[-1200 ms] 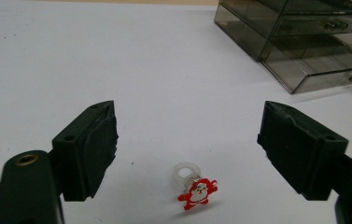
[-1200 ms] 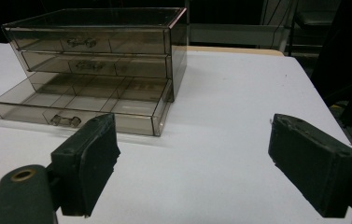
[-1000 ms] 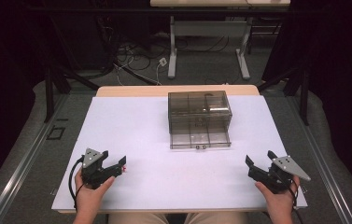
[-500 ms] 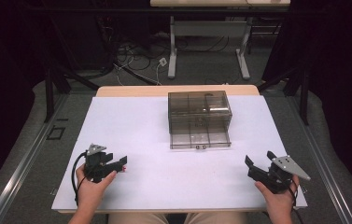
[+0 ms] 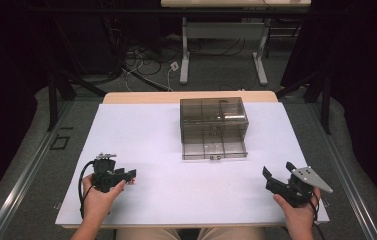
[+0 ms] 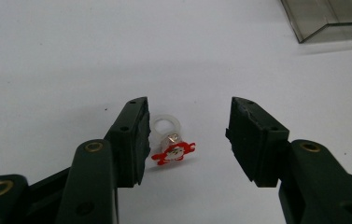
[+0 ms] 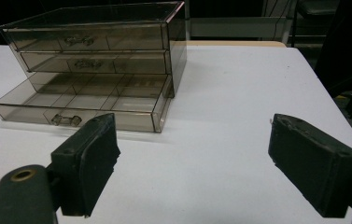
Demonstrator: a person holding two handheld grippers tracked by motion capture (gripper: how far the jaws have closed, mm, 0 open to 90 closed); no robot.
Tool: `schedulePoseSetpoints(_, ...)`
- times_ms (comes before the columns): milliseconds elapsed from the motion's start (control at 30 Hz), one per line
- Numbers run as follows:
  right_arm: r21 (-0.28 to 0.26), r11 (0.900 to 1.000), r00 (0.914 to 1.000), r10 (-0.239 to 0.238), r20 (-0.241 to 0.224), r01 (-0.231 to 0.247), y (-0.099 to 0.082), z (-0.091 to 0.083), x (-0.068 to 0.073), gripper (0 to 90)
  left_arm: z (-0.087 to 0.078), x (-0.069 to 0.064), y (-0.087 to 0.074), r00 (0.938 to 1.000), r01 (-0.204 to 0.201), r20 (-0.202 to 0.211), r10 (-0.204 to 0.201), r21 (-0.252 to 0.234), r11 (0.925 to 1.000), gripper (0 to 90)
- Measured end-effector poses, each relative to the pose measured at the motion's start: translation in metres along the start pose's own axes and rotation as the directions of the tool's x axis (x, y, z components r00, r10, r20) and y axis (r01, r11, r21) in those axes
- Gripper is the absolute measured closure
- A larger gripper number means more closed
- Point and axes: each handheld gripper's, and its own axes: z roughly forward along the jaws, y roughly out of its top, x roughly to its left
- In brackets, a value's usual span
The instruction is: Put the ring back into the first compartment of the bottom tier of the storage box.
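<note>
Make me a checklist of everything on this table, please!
Surface: white table, mostly bare.
Job's things: smoky clear drawer box, bottom drawer pulled out, upper two shut; small ring with red charm lying between the left jaws.
Clutter: nothing seen.
Grippers: left gripper open around the ring; right gripper open, holding nothing.
Cables: black cable trailing from left gripper; floor cables beyond the table.
Surroundings: dark curtains, another desk's legs.

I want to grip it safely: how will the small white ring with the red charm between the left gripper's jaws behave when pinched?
The small white ring with a red charm looks tiny and thin, so it is probably very light. It lies flat on the white table, so open jaws may push it sideways rather than catch it. Its smooth round band could slip from the left gripper.
</note>
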Motion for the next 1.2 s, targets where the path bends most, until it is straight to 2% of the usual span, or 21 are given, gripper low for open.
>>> schedulePoseSetpoints(133, 0.008, 0.9999, 1.0, 0.008, -0.002, -0.008, 0.0, 0.0, 0.0, 15.3, 0.004, -0.001, -0.001, 0.9997, 0.006, -0.022, -0.005, 0.017, 0.9998, 51.9)
schedulePoseSetpoints(167, 0.009, 0.9999, 1.0, 0.008, -0.003, -0.008, 0.0, 0.0, 0.0, 15.3, 0.004, -0.001, 0.0, 0.9999, 0.003, -0.016, -0.003, 0.037, 0.9993, 52.4)
schedulePoseSetpoints(333, -0.002, 1.0, 0.9999, 0.008, -0.006, -0.008, 0.0, 0.001, -0.001, 15.3, 0.008, -0.001, -0.001, 0.9995, 0.01, -0.029, -0.009, 0.042, 0.9991, 56.1)
schedulePoseSetpoints(400, -0.003, 1.0, 1.0, 0.006, -0.006, -0.006, 0.0, 0.001, -0.001, 15.3, 0.008, -0.001, -0.001, 0.9997, 0.013, -0.024, -0.011, 0.062, 0.998, 56.8)
schedulePoseSetpoints(600, -0.003, 0.9999, 0.9999, 0.01, -0.004, -0.011, 0.0, 0.0, -0.001, 15.3, 0.012, -0.001, -0.002, 0.9992, 0.021, -0.036, -0.019, 0.057, 0.9982, 59.2)
schedulePoseSetpoints(867, -0.001, 1.0, 0.9999, 0.009, -0.007, -0.009, 0.0, 0.001, -0.001, 15.3, 0.015, -0.001, -0.002, 0.9991, 0.025, -0.037, -0.022, 0.089, 0.9957, 60.6)
schedulePoseSetpoints(1067, -0.002, 1.0, 0.9999, 0.008, -0.009, -0.008, -0.001, 0.001, -0.001, 15.3, 0.018, -0.001, -0.002, 0.9984, 0.027, -0.051, -0.023, 0.09, 0.9956, 62.8)
schedulePoseSetpoints(1200, 0.0, 0.9999, 0.9998, 0.017, -0.011, -0.017, -0.001, 0.001, -0.001, 15.3, 0.019, -0.001, -0.002, 0.9986, 0.02, -0.051, -0.014, 0.113, 0.9934, 64.5)
